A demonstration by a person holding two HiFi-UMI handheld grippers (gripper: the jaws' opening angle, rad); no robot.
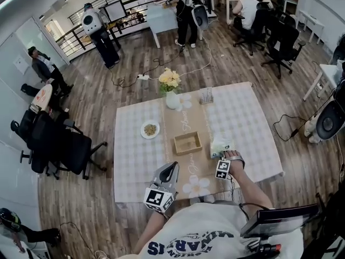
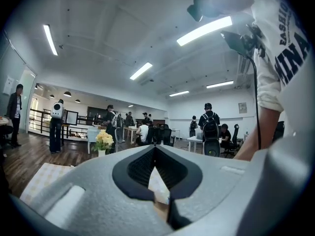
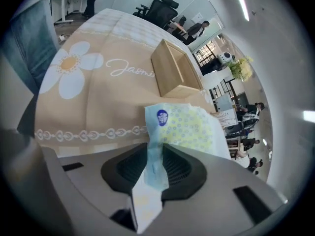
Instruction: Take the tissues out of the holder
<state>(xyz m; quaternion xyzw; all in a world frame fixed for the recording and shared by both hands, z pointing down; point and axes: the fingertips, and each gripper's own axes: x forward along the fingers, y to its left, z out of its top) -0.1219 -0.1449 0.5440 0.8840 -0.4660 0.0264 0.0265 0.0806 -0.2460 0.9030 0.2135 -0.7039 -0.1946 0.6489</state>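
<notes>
One pack of tissues is lying on the table, just beside the holder, out of it. The right gripper is hanging loose, the pack's edge between its jaws; it should be backing off straight so nothing is dragging. The left gripper is waiting, closed and empty
</notes>
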